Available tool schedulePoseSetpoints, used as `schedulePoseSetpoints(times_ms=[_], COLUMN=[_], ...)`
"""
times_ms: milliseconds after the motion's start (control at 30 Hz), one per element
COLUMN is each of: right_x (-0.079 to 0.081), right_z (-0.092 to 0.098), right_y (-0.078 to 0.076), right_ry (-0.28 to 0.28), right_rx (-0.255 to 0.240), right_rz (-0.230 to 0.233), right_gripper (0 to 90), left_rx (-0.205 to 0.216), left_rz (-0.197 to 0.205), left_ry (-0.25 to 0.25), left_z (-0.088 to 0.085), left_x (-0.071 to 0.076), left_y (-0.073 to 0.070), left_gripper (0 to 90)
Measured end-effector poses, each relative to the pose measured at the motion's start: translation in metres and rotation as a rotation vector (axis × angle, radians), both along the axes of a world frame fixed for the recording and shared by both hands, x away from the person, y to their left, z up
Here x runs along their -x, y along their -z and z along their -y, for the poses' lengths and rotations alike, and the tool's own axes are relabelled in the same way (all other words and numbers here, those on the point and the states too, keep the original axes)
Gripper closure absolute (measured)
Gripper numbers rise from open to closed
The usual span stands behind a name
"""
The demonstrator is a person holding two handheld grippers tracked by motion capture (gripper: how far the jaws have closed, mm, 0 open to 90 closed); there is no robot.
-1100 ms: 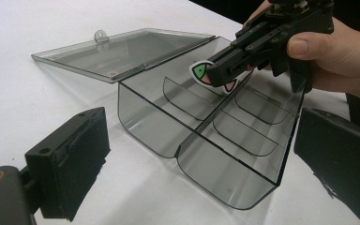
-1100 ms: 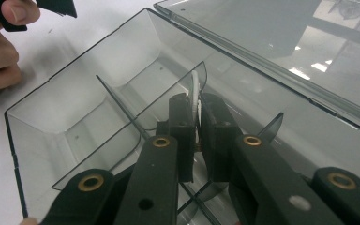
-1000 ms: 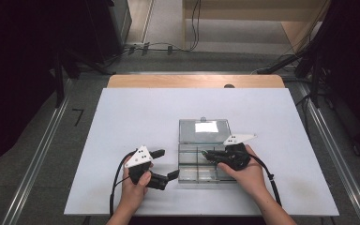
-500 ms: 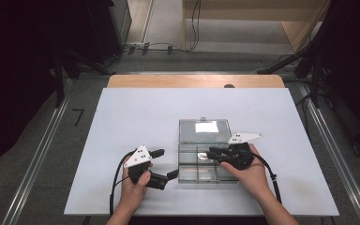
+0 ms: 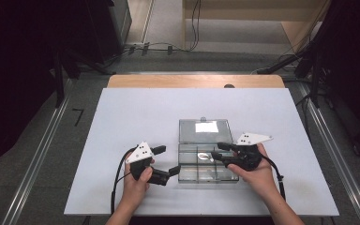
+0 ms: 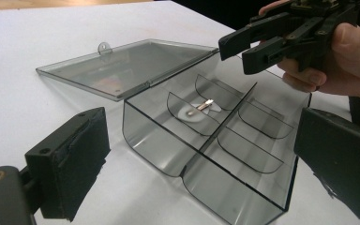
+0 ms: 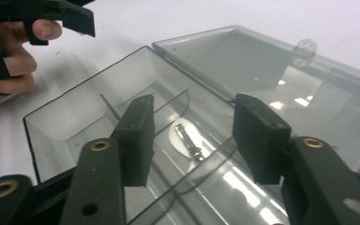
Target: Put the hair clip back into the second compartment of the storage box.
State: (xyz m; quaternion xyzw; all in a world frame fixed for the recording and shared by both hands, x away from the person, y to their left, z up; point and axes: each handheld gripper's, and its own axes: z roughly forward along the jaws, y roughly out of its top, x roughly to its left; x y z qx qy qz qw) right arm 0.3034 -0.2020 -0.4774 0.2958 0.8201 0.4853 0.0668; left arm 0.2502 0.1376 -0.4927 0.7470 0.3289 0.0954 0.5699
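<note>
A clear compartment box [image 5: 208, 165] is seen lying on the white table [image 5: 122, 122], with its lid [image 5: 203, 130] swung open and laid flat on the table at the box's far side, joined to it along the hinge edge. A small metal pin [image 6: 200, 107] is found on the floor of one of the box's middle compartments, on the row next to the hinge, resting on a pale round patch; in the right gripper view the same pin [image 7: 188, 138] is seen lying below and between the two black jaws, untouched by either.

The right tongs [image 5: 218, 151] are held over the box from its right-hand side, their tips above the compartment with the pin. Their jaws have just been opening and now stand apart, with nothing clamped; the pin lies in the box beneath the gap.

The left tongs [image 5: 167, 159] are held just beside the box's left wall, resting low near the table. Their jaws are spread wide, with the near left corner of the box seen between them in the left gripper view, but no contact with it can be made out.
</note>
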Motion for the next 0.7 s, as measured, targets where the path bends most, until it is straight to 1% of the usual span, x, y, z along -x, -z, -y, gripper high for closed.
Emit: schedulePoseSetpoints(times_ms=[67,167,267,300,367,500,600,700], right_x=[0.0,0.0,0.0,0.0,-0.001,-0.001,0.0,0.0], right_z=[0.004,0.01,0.016,0.018,0.022,0.027,0.028,0.029], right_y=[-0.001,-0.003,-0.005,-0.006,-0.007,-0.008,-0.008,-0.008], right_ry=[0.006,0.025,0.042,0.042,0.044,0.049,0.051,0.056], right_rx=[-0.008,-0.015,-0.015,-0.018,-0.016,-0.009,0.0,-0.009], right_rz=[0.023,0.027,0.023,0.02,0.009,-0.005,-0.002,0.012], right_gripper=[42.9,40.9,36.7,34.4,26.1,13.6,8.5,7.7], left_rx=[-0.001,-0.004,0.002,-0.003,0.002,0.006,0.001,-0.003], left_rz=[-0.004,-0.004,0.002,0.004,0.006,0.004,0.0,-0.009], left_ry=[-0.003,-0.003,-0.004,-0.005,-0.007,-0.007,-0.007,-0.009], left_z=[0.001,0.003,0.005,0.005,0.006,0.008,0.011,0.014], left_x=[-0.002,-0.006,-0.01,-0.012,-0.014,-0.021,-0.026,-0.032], left_y=[-0.001,-0.003,-0.006,-0.008,-0.01,-0.013,-0.014,-0.014], left_gripper=[3.3,3.3,3.4,3.4,3.4,3.3,3.4,3.3])
